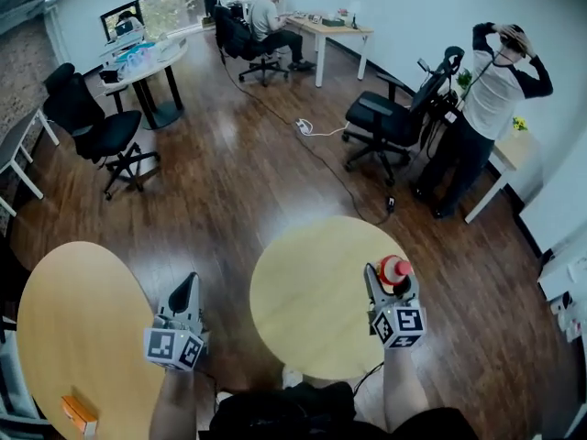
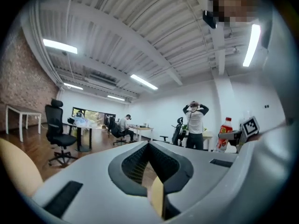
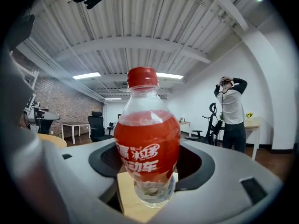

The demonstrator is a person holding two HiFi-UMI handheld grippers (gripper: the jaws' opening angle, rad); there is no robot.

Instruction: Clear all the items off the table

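Hazard, judged: the bottle [image 3: 147, 143] is round, smooth and nearly full of red drink, and the right gripper [image 1: 390, 284] clamps it low on the body. A quick swing or a roll of the wrist could tip it between the pads or let it slide out; it would then drop onto the centre table [image 1: 303, 310] or the wooden floor.

The jaws stand wide, closed on the bottle's two sides. The bottle is upright with its red cap up, clear of the tabletop and over the table's right edge.

The left gripper [image 1: 188, 284] has its jaws together with nothing between them. It hangs over the floor between the two tables.

An orange box [image 1: 79, 413] lies at the near edge of the left table [image 1: 73, 319], well apart from both grippers.
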